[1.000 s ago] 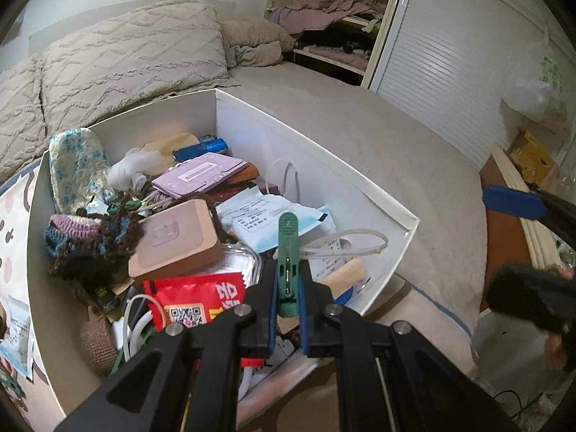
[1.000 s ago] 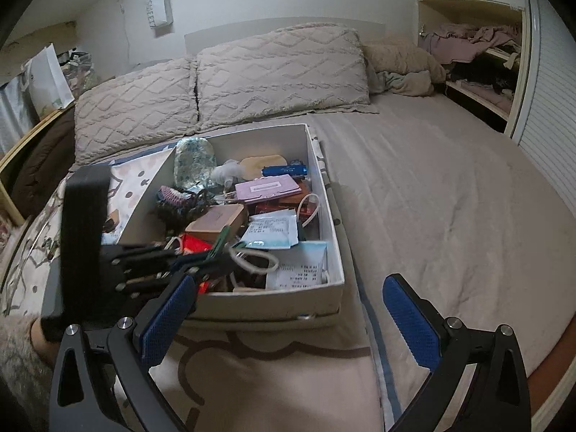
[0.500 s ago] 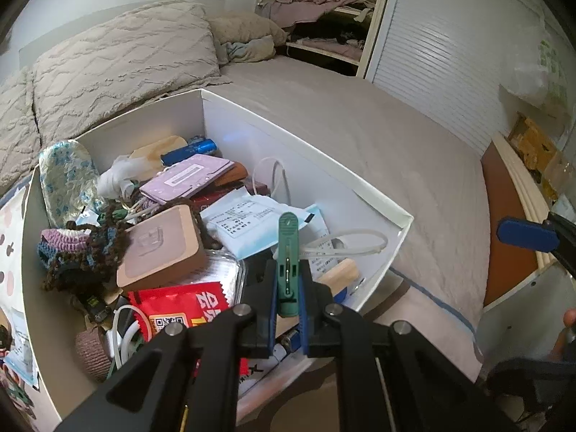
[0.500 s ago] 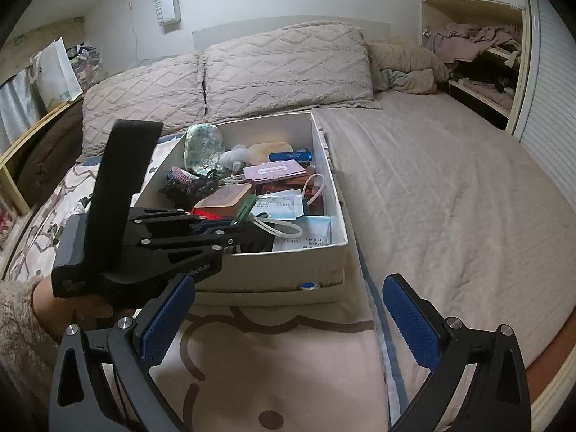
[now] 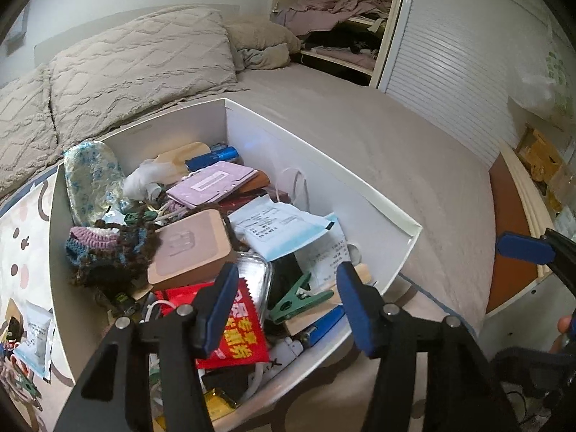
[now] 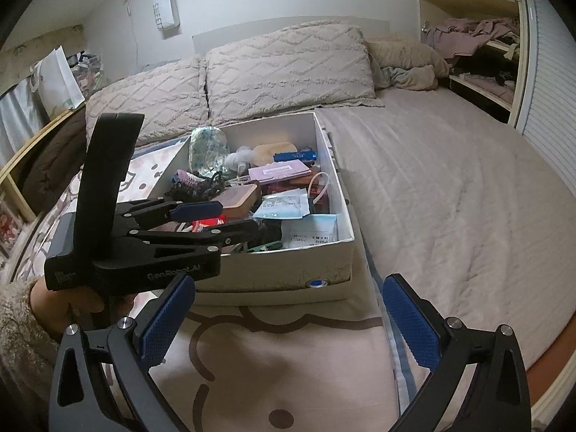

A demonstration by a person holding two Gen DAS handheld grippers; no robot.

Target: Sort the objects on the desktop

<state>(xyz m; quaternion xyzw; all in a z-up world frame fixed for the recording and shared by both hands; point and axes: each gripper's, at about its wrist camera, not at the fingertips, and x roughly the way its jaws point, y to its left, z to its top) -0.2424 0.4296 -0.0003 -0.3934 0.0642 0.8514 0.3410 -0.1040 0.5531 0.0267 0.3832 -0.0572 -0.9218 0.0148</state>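
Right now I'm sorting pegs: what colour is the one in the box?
Green; left wrist view.

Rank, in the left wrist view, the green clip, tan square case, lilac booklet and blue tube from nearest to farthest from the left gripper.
1. Green clip, lying loose between the opening left gripper's fingers.
2. Tan square case, mid-box, left.
3. Lilac booklet, beyond the case.
4. Blue tube, by the far wall.

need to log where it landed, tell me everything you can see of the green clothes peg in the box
The green clothes peg looks like plastic, with a metal spring at its middle. It lies on its side in the near end of the white box, forked end toward the red packet, resting on a tan wooden block and dark clutter. It sits between the opening jaws of the left gripper, neither pad touching it. In the right wrist view only a green sliver shows.
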